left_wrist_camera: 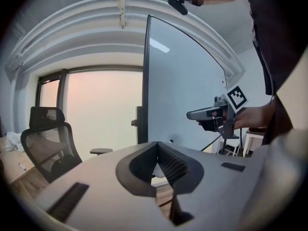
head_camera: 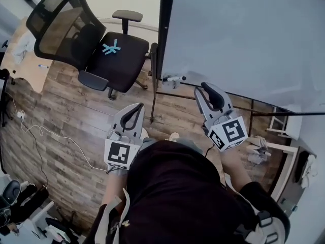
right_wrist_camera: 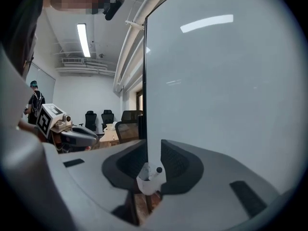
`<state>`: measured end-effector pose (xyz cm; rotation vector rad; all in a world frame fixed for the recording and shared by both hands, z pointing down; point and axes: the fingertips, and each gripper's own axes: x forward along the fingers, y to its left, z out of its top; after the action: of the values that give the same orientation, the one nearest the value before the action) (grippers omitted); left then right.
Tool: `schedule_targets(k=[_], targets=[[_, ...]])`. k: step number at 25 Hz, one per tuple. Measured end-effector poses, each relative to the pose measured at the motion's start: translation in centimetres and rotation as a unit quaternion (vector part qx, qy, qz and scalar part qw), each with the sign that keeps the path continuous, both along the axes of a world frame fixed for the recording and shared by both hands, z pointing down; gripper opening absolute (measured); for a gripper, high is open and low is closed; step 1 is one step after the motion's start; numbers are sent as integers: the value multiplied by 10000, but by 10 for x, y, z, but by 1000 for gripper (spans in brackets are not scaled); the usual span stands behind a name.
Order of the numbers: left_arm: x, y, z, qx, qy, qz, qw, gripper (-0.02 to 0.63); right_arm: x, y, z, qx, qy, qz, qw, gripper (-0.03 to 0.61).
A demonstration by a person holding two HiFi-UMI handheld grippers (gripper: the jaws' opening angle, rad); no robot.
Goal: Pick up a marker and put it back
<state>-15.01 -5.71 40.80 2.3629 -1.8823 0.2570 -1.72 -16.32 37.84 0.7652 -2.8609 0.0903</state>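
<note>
Your left gripper (head_camera: 138,107), jaws together and empty, hangs over the wooden floor (head_camera: 61,111). Your right gripper (head_camera: 204,87), jaws a little apart on nothing, faces the whiteboard (head_camera: 244,34). The marker (right_wrist_camera: 157,171) stands in a white holder (right_wrist_camera: 149,183) at the board's corner. It is probably capped, and its barrel is hidden.

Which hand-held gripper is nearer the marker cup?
The right hand-held gripper: its jaws frame the cup at the whiteboard's corner, while the left hand-held gripper sits farther back.
</note>
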Motion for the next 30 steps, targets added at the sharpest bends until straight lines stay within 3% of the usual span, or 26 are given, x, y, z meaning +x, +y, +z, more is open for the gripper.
schedule_targets(k=[8,18,23,30], targets=[[36,-36,-8,79,13,777,9969,8,50,-3,-16,119,-100,739,9971,84],[71,-61,-15,267,71,1587,9869,8,102,11,-17,126,-115,1623,9866,84],[83,-61,-10,-181,-128,1824,9830,8,118,22,-12,41,-127,1903,9816,81],[104,-64,-17,-61,-141,2154,9764,8,139,34,0,-71,-58,2224,9749,77]])
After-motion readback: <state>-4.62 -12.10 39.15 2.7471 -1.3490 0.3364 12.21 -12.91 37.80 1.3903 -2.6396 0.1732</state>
